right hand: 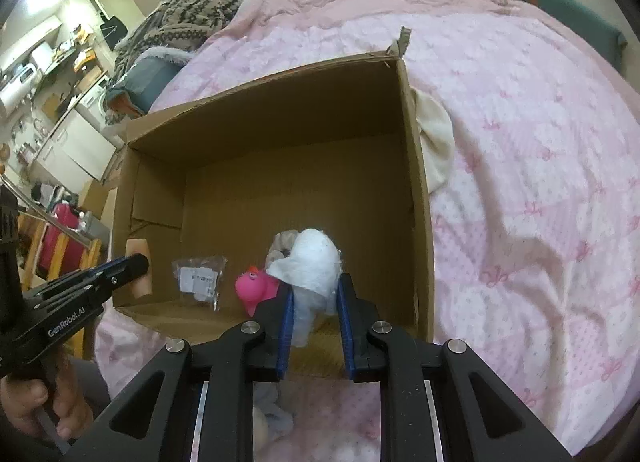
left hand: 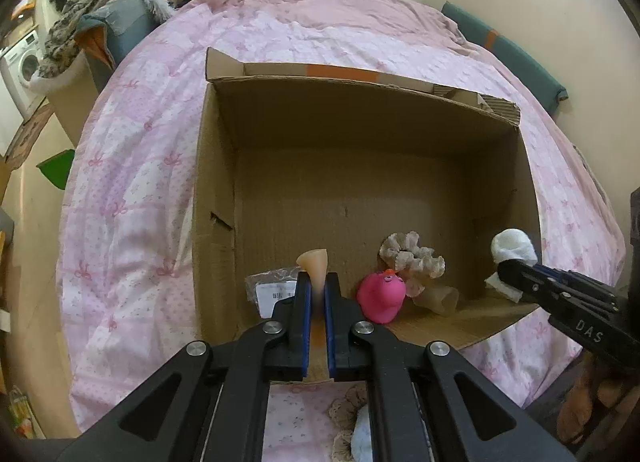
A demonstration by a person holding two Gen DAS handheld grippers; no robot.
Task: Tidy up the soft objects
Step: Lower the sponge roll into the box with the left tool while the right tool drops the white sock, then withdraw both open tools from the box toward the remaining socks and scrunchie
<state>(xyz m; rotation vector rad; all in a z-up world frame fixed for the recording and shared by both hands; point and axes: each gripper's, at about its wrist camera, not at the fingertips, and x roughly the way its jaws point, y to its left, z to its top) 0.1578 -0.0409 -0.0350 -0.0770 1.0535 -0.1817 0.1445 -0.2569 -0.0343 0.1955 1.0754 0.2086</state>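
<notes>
So both claws are over an open corrugated cardboard box [left hand: 360, 149] sitting on a pink quilted bedspread [left hand: 132, 189] with a little bow print. The left claw [left hand: 318, 290] is squeezed tight on a smooth, rubbery peach-coloured piece [left hand: 314, 262] that flares into a funnel shape just past the fingertips. The right claw [right hand: 316, 294] is clamped on a fluffy white wad [right hand: 316, 262], kind of gauzy and fibrous, bulging out rounded above its blue ribbed pads [right hand: 285, 326].

Down on the box floor: just right of the left claw's tips there's a glossy hot-pink squishy toy [left hand: 382, 298], rounded like a blob, and beyond that a beige ruffled scrunchie [left hand: 412, 258], all crinkly frills. Just left of the same claw lies a crinkled clear plastic packet [left hand: 274, 288] with a white label. Below the left claw, outside the box, a lacy beige frilly thing [left hand: 346, 410] rests on the bedspread. A cream cloth [right hand: 434, 141] is tucked against the box's outer wall, well beyond the right claw.
</notes>
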